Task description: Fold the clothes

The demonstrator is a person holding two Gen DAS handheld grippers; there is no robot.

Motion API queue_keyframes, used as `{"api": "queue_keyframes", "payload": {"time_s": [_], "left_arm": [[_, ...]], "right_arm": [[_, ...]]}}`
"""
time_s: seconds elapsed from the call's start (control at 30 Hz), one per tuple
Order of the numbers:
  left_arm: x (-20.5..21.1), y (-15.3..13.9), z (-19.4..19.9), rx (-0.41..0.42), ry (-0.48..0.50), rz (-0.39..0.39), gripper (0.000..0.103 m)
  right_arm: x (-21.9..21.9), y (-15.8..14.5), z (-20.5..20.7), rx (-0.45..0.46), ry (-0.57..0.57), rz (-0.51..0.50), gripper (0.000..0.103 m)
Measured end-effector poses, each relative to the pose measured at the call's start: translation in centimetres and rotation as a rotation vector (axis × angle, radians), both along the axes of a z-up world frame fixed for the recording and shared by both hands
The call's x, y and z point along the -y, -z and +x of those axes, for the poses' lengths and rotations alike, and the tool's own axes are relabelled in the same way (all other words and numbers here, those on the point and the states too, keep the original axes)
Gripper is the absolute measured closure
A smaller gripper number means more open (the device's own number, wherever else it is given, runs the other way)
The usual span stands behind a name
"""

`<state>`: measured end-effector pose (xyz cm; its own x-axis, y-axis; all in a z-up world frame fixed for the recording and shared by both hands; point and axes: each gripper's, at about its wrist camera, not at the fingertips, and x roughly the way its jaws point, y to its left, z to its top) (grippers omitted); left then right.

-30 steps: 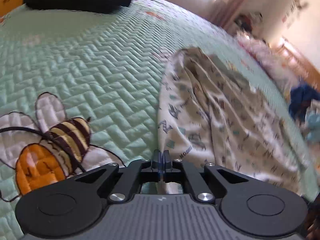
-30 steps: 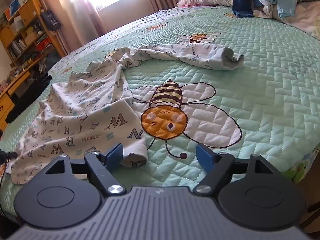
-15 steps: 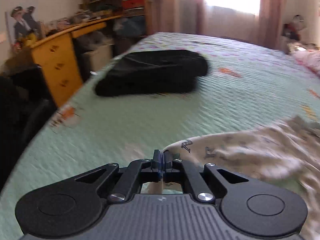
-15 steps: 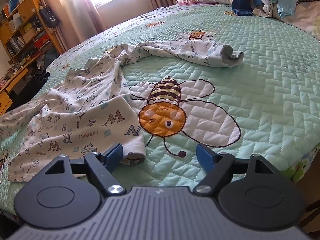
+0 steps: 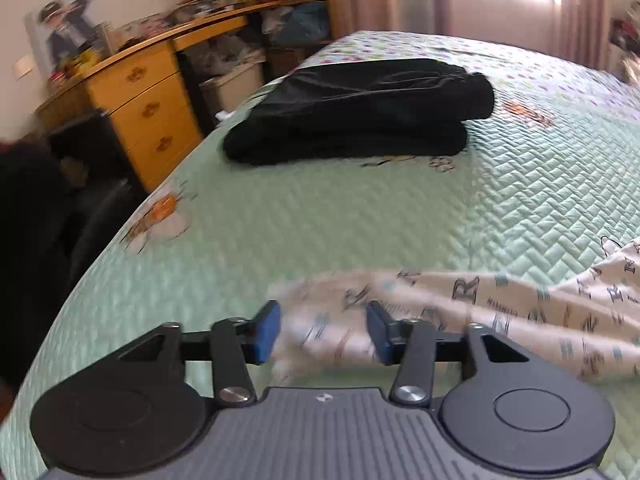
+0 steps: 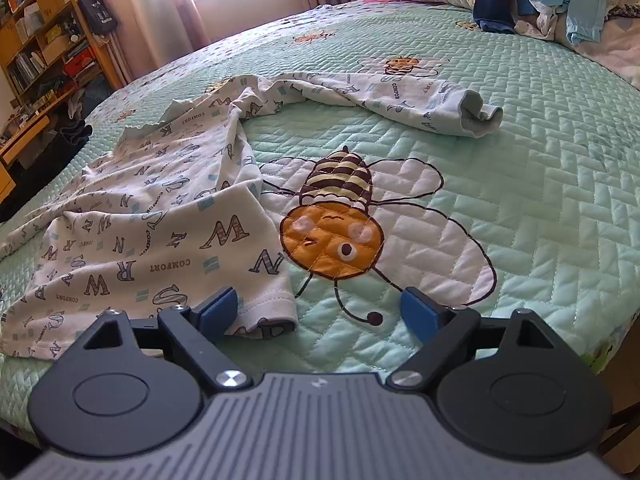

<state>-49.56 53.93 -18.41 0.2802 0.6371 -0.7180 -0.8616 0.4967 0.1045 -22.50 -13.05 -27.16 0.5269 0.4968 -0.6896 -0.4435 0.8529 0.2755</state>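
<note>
Here the left gripper point(image 5: 322, 330) is opening, lettered shirt point(image 5: 500, 312) cloth loose between its pads; the right gripper point(image 6: 320, 312) spreads wider over the hem, low in frame. The shirt sprawls unfolded across the quilt point(image 6: 520, 184). Upper centre, one black garment point(image 5: 360, 112) lies folded; a pile point(image 6: 560, 4) waits upper right.

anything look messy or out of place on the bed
Yes. The lettered shirt lies rumpled and unfolded on the quilt, one sleeve flung out sideways. Loose clothes are heaped by the pillow. The black garment is folded.
</note>
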Motion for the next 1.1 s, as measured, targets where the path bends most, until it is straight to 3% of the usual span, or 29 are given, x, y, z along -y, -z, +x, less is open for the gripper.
{"api": "queue_keyframes", "payload": {"time_s": [0.1,0.17,0.3,0.37,0.43,0.5,0.63,0.77,0.87,0.9,0.93,1.1], "left_arm": [[3.3,-0.2,-3.6,0.174,0.008,-0.105,0.042],[7.5,-0.2,-4.4,0.226,0.104,-0.15,0.042],[18.1,0.3,-3.4,0.255,0.409,-0.179,0.039],[22.9,1.6,-2.2,0.217,0.522,-0.187,0.037],[25.9,3.2,-0.9,0.2,0.579,-0.246,0.037],[27.2,4.5,0.1,0.194,0.569,-0.305,0.037],[27.7,5.2,0.5,0.212,0.53,-0.344,0.036],[28.3,5.2,1.2,0.2,0.564,-0.4,0.039],[28.8,5.5,1.8,0.228,0.58,-0.463,0.068],[28.9,5.7,2.0,0.242,0.573,-0.488,0.093],[28.8,6.1,2.0,0.264,0.555,-0.522,0.097],[28.3,7.3,0.6,0.395,0.406,-0.664,0.098]], "right_arm": [[0.2,0.0,-0.1,-0.001,0.003,0.013,0.014],[0.3,0.0,-0.1,-0.002,0.004,0.019,0.014],[0.5,0.0,-0.3,-0.003,0.0,0.03,0.014],[0.6,-0.1,-0.5,-0.003,-0.002,0.037,0.014],[0.8,-0.1,-0.6,-0.004,-0.002,0.045,0.014],[1.1,-0.2,-0.7,-0.005,-0.002,0.053,0.014],[1.8,-0.2,-1.0,-0.007,0.006,0.072,0.014],[2.4,-0.1,-0.9,-0.016,0.023,0.099,0.014],[2.3,-0.1,-0.9,-0.017,0.028,0.099,0.014],[2.2,-0.1,-1.0,-0.016,0.028,0.096,0.014],[2.2,-0.1,-0.9,-0.017,0.027,0.096,0.014],[2.7,0.0,-0.8,-0.023,0.027,0.11,0.014]]}}
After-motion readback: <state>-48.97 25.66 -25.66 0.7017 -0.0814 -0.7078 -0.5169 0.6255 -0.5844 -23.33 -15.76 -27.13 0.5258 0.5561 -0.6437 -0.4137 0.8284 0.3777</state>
